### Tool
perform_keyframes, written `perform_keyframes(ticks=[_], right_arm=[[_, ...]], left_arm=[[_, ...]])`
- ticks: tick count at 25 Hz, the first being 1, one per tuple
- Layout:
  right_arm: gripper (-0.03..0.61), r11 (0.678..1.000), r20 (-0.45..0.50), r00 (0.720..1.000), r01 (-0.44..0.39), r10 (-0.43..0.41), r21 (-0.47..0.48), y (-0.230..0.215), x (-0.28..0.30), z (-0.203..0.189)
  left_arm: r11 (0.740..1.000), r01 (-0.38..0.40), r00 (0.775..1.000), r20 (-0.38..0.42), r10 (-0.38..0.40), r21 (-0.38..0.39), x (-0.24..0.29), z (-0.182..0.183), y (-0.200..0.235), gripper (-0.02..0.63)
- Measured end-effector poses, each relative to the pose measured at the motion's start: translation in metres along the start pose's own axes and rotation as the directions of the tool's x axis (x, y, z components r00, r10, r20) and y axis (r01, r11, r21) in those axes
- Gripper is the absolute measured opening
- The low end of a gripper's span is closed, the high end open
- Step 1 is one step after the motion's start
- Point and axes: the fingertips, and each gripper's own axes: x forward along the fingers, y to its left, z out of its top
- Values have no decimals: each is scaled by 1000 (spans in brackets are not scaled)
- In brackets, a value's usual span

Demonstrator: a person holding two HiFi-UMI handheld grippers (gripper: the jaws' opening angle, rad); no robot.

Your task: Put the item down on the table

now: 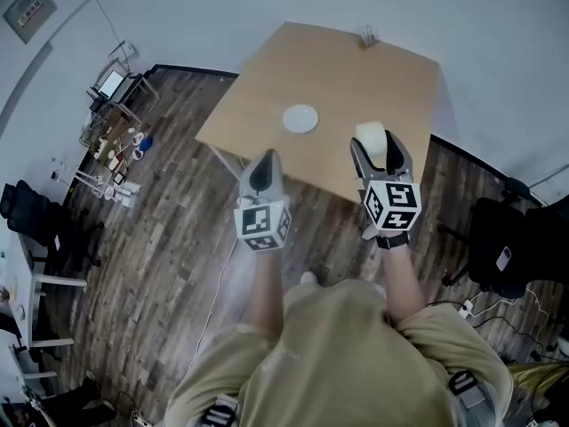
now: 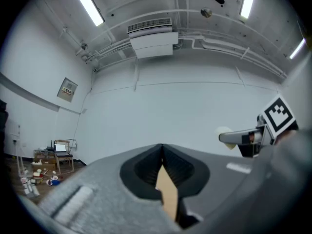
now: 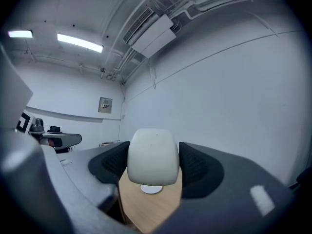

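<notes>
**Cup held over the table in the right gripper**

We see the right gripper (image 1: 380, 148) clamped on a white cup (image 1: 371, 135), one jaw on each side of it. In the right gripper view the cup (image 3: 152, 150) fills the gap between the two dark pads, and the wooden table (image 3: 146, 211) shows below its lower edge. It hangs over the near right part of the table (image 1: 356, 69), close to the front edge. We cannot tell from the head view whether its base touches the wood.

A small white saucer (image 1: 300, 118) lies on the table to the left of the cup and apart from it. The right gripper view shows the same saucer (image 3: 152, 189) just under the cup's rim. At the far edge of the table stands a small object (image 1: 366, 36) — too small to make out.

The left gripper (image 1: 265, 163) is clenched with nothing in it. In its own view the jaws meet at the tip (image 2: 162, 155), and only a sliver of the tabletop shows through the narrow gap beneath them. It sits at the table's near edge, to the left of the saucer and well apart from the right gripper. Beyond the table lies a dark plank floor (image 1: 160, 221).
</notes>
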Motion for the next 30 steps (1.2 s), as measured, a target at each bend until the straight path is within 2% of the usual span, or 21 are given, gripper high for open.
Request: perform_keyframes(ticks=[7, 15, 21, 25, 30], right_arm=[[324, 1000, -14, 1000, 9, -9, -6, 32, 33, -6], [324, 999, -57, 998, 10, -12, -37, 51, 57, -17], [324, 999, -70, 997, -22, 19, -44, 33, 103, -19], [324, 996, -59, 996, -62, 66, 57, 26, 148, -23], [324, 989, -2, 990, -142, 142, 41, 8, 208, 5]], left_arm=[[999, 37, 999, -11, -37, -1, -4, -6, 45, 2], [998, 37, 998, -41, -40, -55, 7, -26, 79, 2], [997, 26, 998, -55, -30, -72, 55, -39, 79, 2], [999, 10, 997, -78, -13, -41, 91, -44, 89, 2], [1000, -11, 999, -34, 11, 3, 149, -22, 89, 2]])
